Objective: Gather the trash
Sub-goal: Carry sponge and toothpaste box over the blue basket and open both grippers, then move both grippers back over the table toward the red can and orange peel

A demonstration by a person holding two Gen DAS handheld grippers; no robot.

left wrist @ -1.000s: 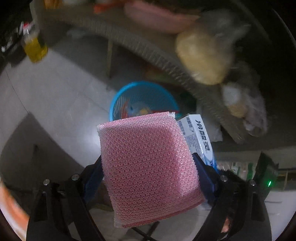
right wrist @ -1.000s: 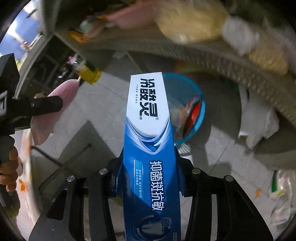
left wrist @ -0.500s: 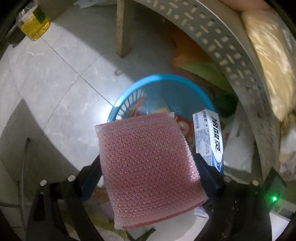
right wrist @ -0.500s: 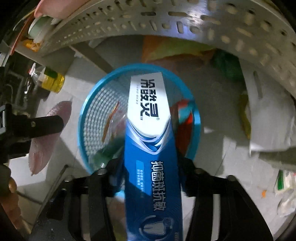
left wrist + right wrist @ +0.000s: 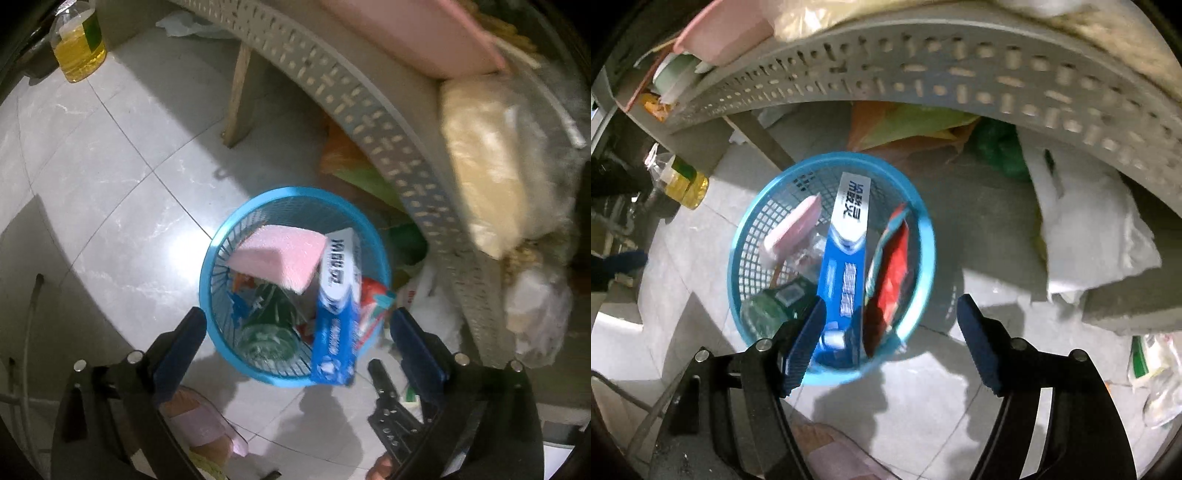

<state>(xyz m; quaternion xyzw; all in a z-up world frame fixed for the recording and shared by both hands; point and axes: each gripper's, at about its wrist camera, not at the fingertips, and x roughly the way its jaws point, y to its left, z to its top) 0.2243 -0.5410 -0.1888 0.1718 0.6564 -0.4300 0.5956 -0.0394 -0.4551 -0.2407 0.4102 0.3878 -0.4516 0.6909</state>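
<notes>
Both claws hang over the blue basket [image 5: 295, 284] with nothing in them: the left claw [image 5: 295, 328] has its jaws opening to their widest, bare pads either side of the basket's near rim, and the right claw [image 5: 890, 325] is also opening, its left pad just over the basket's near edge, touching nothing that can be made out. Largest near the basket is the perforated grey surface [image 5: 923, 77] arching behind and above it, loaded with bagged things. On the tiled floor [image 5: 110, 166] behind the basket lie crumpled white plastic bags [image 5: 1082, 221] and green and orange wrappings [image 5: 916, 125]; a bottle of yellow oil [image 5: 79, 48] stands well to the basket's left. Inside the basket, the blue-and-white toothpaste box [image 5: 846, 254] leans upright, its lower end near the front rim; it is blurred and may not have settled. The pink sponge [image 5: 280, 254] lies tilted against the far-left wall, a red wrapper [image 5: 894, 273] stands right of the box, and a green bottle [image 5: 266, 325] lies at the bottom. The risk, as I judge it, is the tall box: propped on its end close to the rim, it could tip out over the front edge, and a pad brushing the light basket on withdrawal could knock it over.
</notes>
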